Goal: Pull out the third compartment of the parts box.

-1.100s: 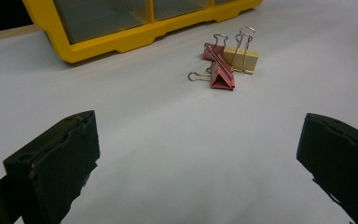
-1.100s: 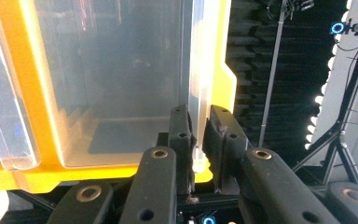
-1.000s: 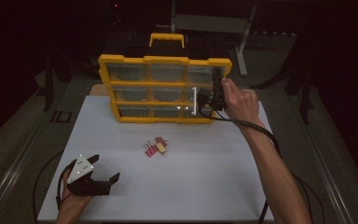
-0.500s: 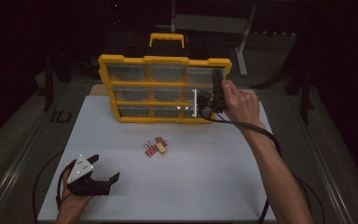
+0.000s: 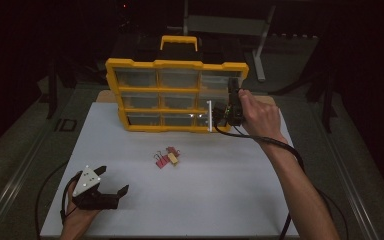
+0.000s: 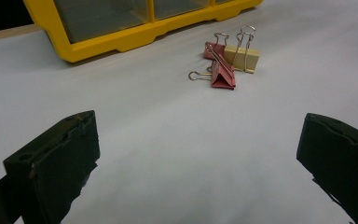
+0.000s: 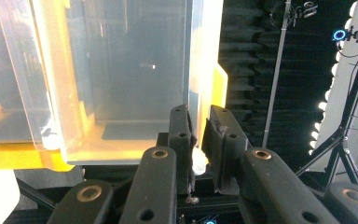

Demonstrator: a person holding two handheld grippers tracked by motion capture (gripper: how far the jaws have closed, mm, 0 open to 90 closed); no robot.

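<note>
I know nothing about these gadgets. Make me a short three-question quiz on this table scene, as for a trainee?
1. True or false: the right hand-held gripper is shut on the clear drawer front.
2. How many binder clips lie on the white table?
3. The left hand-held gripper is: A) open, B) holding a clip.

Key: 1 true; 2 three; 3 A.

Clear drawer pulled partway from yellow organizer, upright.
</note>
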